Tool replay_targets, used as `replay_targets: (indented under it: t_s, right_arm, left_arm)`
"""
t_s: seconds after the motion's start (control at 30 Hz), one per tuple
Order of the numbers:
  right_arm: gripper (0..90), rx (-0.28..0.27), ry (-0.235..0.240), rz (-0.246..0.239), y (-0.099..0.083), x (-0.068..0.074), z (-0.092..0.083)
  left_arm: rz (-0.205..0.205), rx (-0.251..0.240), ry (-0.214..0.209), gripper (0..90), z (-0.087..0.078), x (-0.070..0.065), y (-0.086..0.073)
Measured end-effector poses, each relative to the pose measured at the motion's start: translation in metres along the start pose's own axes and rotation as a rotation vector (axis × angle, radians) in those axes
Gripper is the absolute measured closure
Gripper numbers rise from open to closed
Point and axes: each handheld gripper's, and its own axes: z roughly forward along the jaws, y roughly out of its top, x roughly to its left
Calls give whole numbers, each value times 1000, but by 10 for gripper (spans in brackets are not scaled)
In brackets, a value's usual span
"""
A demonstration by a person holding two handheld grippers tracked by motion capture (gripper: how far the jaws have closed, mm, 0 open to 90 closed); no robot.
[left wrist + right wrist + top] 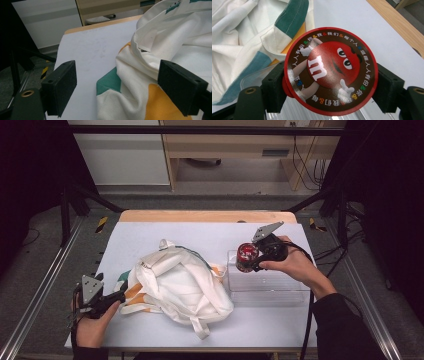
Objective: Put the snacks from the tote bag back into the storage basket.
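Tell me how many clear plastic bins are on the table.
1. The clear bin sits on the table's right side, beside the white cloth bag, under the right gripper that grips a red M&M's container. The bag may hide others.

- The table (150, 232) carries a pale, matte white top; a strip of light wood runs along its far edge.
- A white cloth bag (177, 285) lies crumpled on the top, left of centre. It has green and orange patches at its left side, and its straps trail toward the near edge.
- A clear plastic box (267, 285) stands directly on the top, just beside the bag on the right, its near left corner touching or almost touching the fabric.
- The far left portion of the top is bare.
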Motion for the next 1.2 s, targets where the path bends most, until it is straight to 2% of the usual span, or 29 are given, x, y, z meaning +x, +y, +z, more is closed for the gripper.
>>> replay_targets:
  t_s: [0.23, 0.5, 1.2]
  right_arm:
    - [257, 1, 13, -14, -1, 0, 3]
    - [257, 14, 11, -33, 1, 2, 11]
    - [257, 37, -1, -31, 3, 6, 32]
  left_arm:
    - [14, 1, -4, 156, 0, 1, 0]
    - [-1, -1, 4, 156, -1, 1, -1]
    - [0, 1, 2, 156, -2, 1, -1]
